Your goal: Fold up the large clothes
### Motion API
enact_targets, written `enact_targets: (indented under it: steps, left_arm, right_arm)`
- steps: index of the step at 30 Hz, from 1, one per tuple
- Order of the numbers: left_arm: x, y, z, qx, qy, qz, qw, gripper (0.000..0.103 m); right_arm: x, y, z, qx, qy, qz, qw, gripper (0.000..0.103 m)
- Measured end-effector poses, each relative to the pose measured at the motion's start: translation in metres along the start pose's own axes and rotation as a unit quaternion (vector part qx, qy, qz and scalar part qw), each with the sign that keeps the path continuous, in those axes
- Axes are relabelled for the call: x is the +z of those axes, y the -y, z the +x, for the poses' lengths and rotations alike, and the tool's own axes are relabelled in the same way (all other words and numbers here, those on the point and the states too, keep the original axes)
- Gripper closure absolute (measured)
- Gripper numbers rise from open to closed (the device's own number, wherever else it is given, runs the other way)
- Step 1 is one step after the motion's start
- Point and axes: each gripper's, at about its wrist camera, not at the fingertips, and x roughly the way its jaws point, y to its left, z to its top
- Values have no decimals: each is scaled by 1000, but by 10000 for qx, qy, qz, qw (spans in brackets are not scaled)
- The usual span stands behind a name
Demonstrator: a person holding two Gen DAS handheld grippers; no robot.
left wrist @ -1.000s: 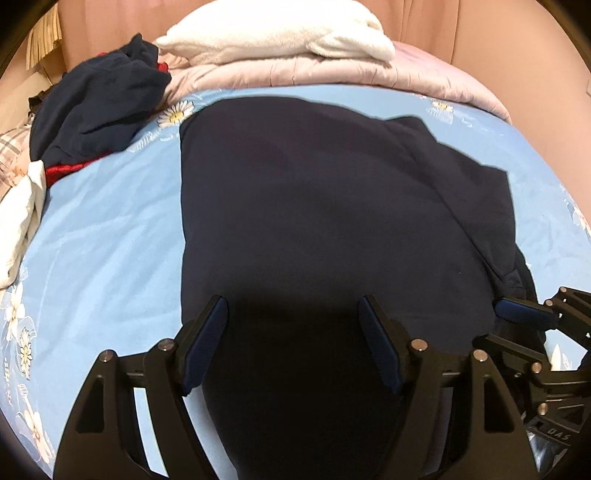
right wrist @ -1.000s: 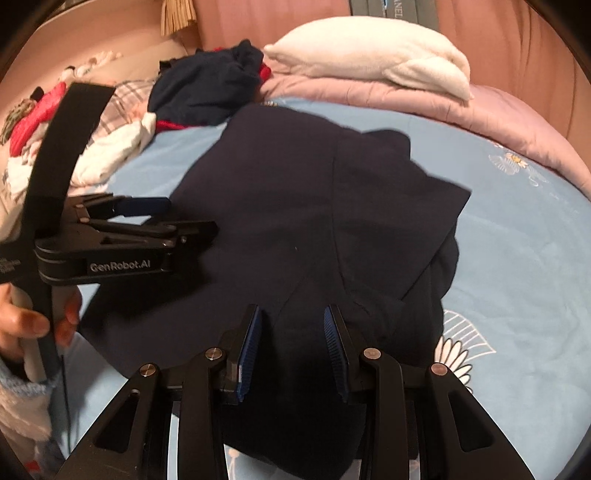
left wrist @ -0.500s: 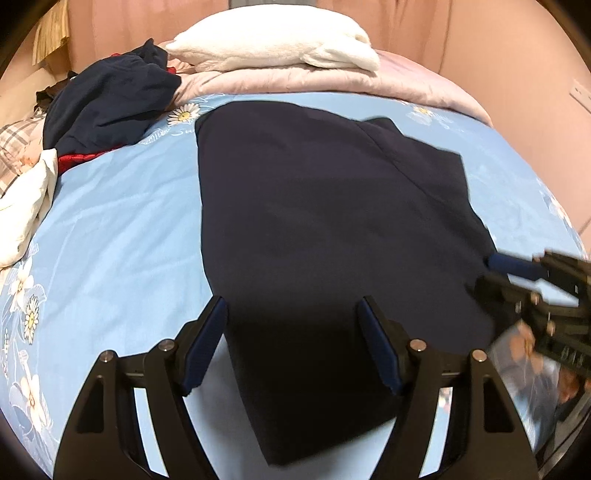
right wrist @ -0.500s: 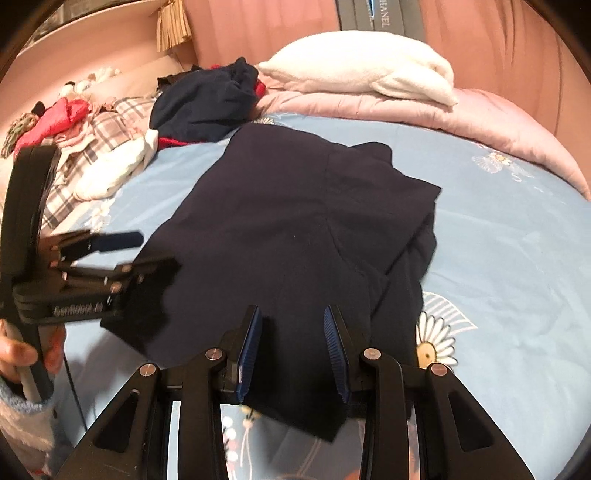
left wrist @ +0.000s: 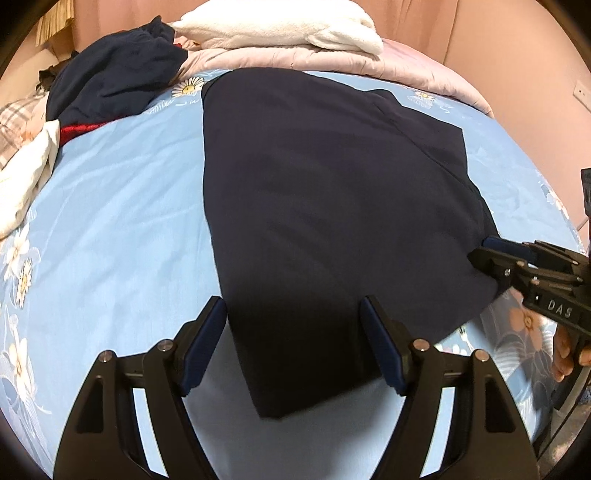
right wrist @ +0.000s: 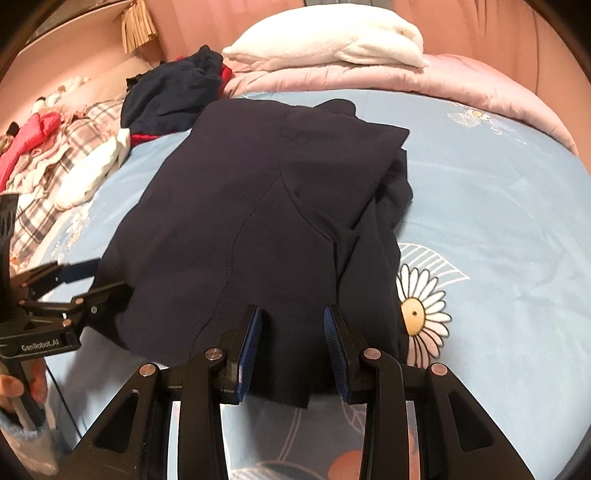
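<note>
**Dark garment lies folded on the blue bed sheet, both grippers released above it**

A dark navy garment (left wrist: 332, 206) lies spread over the middle of the light blue flowered sheet (left wrist: 110, 206), one side folded over onto itself at the right of the frame. The left gripper (left wrist: 295, 347) hangs over its near corner at the bottom of the frame, fingers wide apart and gripping nothing. The right gripper (right wrist: 291, 343) stands over the near hem at lower centre of its own view, jaws part open, pads clear of the cloth. A white blanket (left wrist: 280, 26) tops a pink quilt (left wrist: 424, 66) at the upper edge; a pile of clothes (right wrist: 74, 147) sits at upper left.
</note>
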Motion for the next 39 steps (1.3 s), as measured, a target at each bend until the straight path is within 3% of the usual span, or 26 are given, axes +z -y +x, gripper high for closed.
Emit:
enact_targets:
  steps: [16, 24, 26, 28, 34, 39]
  left_arm:
    - [-15, -3, 6, -27, -88, -102, 9999, 23]
    - [-22, 0, -8, 31, -165, -107, 9998, 23]
    - [-25, 1, -16, 56, -127, -82, 9999, 24]
    - [-28, 5, -28, 110, -77, -60, 9999, 23]
    - [-36, 11, -72, 134, 230, -37, 9996, 1]
    - [-37, 9, -106, 125, 419, -185, 9989, 1]
  right_arm:
    - [-19, 14, 2, 81, -89, 331, 9994, 67]
    - [-29, 6, -20, -39, -138, 313, 9994, 65]
    - [-31, 4, -30, 4, -95, 320, 9994, 59]
    - [-33, 0, -42, -30, 16, 327, 9995, 39]
    - [-40, -16, -86, -99, 405, 305, 9987, 21]
    - [-42, -27, -112, -145, 609, 270, 9977, 11]
